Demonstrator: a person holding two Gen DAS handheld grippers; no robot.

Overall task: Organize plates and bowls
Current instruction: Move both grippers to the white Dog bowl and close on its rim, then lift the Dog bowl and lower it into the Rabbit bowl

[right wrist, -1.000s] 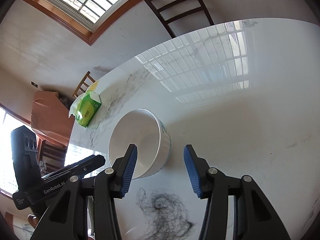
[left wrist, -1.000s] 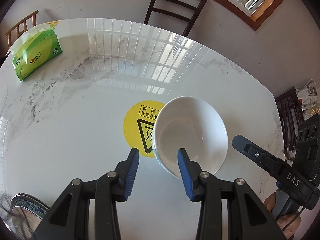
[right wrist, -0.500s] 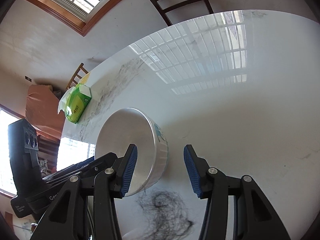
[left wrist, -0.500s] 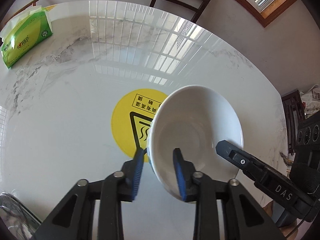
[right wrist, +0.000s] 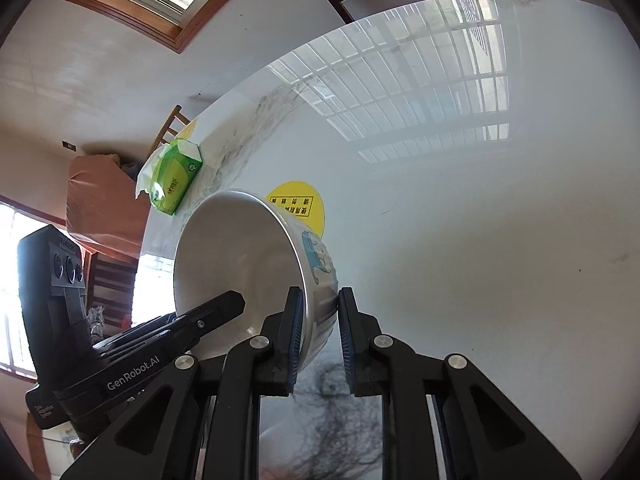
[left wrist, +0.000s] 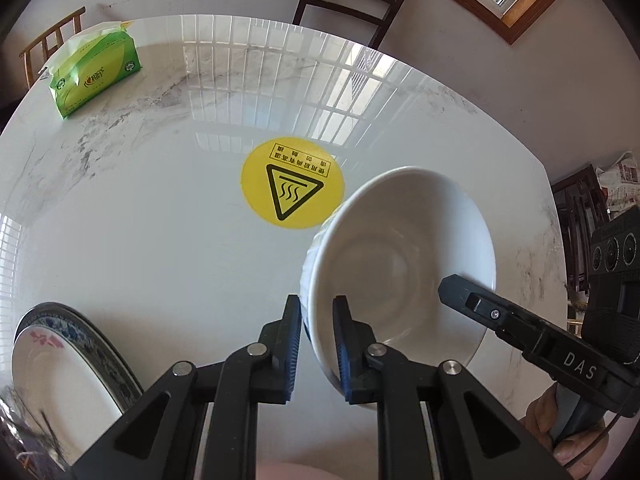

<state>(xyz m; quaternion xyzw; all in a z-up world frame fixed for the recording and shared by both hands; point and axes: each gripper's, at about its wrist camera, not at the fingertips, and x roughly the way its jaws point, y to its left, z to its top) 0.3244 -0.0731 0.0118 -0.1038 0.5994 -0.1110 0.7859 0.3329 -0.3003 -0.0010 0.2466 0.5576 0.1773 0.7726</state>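
Hiding behind gripper fingers [left wrist: 294, 344], bowl [left wrist: 400, 256] rim; plate [left wrist: 60, 364] cropped.

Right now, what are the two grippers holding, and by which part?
Both hold the white bowl by its rim: the left gripper clamps one side, the right gripper another, each with one pad inside, one outside.

Bowl [left wrist: 404, 248]: white, blue motif outside, empty, tilted, just beside yellow sticker [left wrist: 292, 182].
Plate [left wrist: 60, 364]: blue-rimmed, well apart from sticker.
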